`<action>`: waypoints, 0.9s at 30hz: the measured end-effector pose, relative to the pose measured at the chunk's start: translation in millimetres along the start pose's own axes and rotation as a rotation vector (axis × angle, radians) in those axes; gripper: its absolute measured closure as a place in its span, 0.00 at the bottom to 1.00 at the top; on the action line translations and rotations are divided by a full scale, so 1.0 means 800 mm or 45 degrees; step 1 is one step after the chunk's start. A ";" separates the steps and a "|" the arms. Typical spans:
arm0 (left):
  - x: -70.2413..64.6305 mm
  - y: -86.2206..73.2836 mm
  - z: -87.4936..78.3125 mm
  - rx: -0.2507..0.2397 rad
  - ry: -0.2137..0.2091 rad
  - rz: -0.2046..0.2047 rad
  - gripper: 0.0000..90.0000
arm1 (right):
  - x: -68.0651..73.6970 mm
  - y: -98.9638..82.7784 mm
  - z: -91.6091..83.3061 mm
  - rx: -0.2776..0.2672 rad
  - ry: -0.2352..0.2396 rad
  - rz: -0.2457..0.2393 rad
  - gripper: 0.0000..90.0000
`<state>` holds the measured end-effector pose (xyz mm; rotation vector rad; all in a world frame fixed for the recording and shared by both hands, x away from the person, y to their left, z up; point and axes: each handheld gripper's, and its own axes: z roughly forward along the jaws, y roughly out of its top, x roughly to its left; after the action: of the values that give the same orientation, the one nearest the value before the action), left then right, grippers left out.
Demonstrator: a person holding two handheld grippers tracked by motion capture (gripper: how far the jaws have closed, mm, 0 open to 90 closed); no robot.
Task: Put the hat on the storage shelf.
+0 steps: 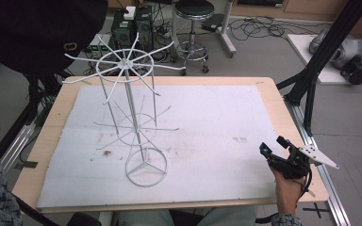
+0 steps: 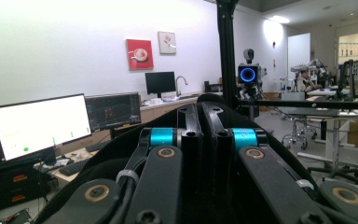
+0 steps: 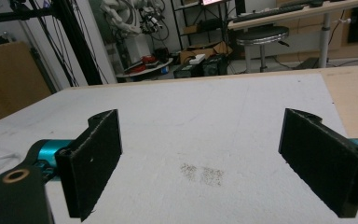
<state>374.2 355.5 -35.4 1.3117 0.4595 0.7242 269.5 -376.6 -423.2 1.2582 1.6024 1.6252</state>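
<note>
A: Wire rack (image 1: 131,113), white, is seen upright on the white mat (image 1: 207,122) covering the surface (image 1: 273,101), left of the mat's centre.
B: Right hand-held gripper (image 1: 274,145)?
A: Held well apart from the rack, near the mat's right edge. Jaws are spread wide over a brown speckled stain (image 3: 203,173); nothing between them.
B: Left hand-held gripper (image 2: 200,112)?
A: Jaws are pressed together, nothing pinched. It is aimed at monitors (image 2: 42,122), away from the rack.

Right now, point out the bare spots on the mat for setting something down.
Free: the white mat between the wire rack and the right gripper, up to the far edge. Crowded: the mat's left part, under the rack's arms and around its ring base.
</note>
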 end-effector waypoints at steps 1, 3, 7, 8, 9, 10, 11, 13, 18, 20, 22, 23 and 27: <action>0.000 0.001 0.000 -0.005 -0.004 -0.001 0.96 | 0.000 0.000 0.000 0.001 -0.001 -0.004 0.14; -0.001 0.003 0.001 -0.016 -0.011 -0.010 0.96 | -0.001 0.000 -0.001 -0.002 -0.001 -0.011 0.14; -0.002 0.005 0.002 -0.042 -0.024 -0.030 0.96 | -0.001 0.000 -0.001 -0.005 -0.002 -0.002 0.14; -0.002 0.005 0.002 -0.045 -0.035 -0.036 0.96 | -0.001 0.000 -0.001 -0.003 -0.001 -0.002 0.14; -0.002 0.005 0.002 -0.042 -0.040 -0.036 0.96 | -0.001 0.000 -0.001 -0.003 0.001 -0.002 0.14; -0.002 0.005 0.002 -0.042 -0.046 -0.037 0.96 | -0.001 0.000 -0.001 0.001 0.000 -0.005 0.14; -0.002 0.005 0.002 -0.044 -0.051 -0.044 0.96 | -0.001 0.000 -0.001 0.002 0.001 -0.006 0.14; -0.003 0.006 0.002 -0.048 -0.057 -0.048 0.96 | -0.001 0.000 0.000 -0.002 0.000 -0.001 0.14; -0.005 0.008 0.000 -0.049 -0.060 -0.046 0.96 | 0.000 0.000 0.001 0.009 0.001 0.002 0.14; -0.006 0.008 0.000 -0.054 -0.071 -0.049 0.96 | 0.000 0.000 0.003 0.005 0.005 -0.008 0.14; -0.006 0.009 -0.001 -0.057 -0.075 -0.055 0.96 | 0.000 0.000 0.003 0.004 0.006 -0.008 0.14; -0.007 0.009 -0.001 -0.056 -0.079 -0.058 0.96 | 0.000 0.000 0.003 0.003 0.006 -0.007 0.14; -0.009 0.009 0.001 -0.056 -0.096 -0.068 0.96 | 0.000 0.000 0.003 0.005 0.001 -0.004 0.14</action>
<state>368.1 350.1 -29.3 1.2769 0.4141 0.6345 271.6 -375.2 -423.5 1.2565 1.6082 1.6220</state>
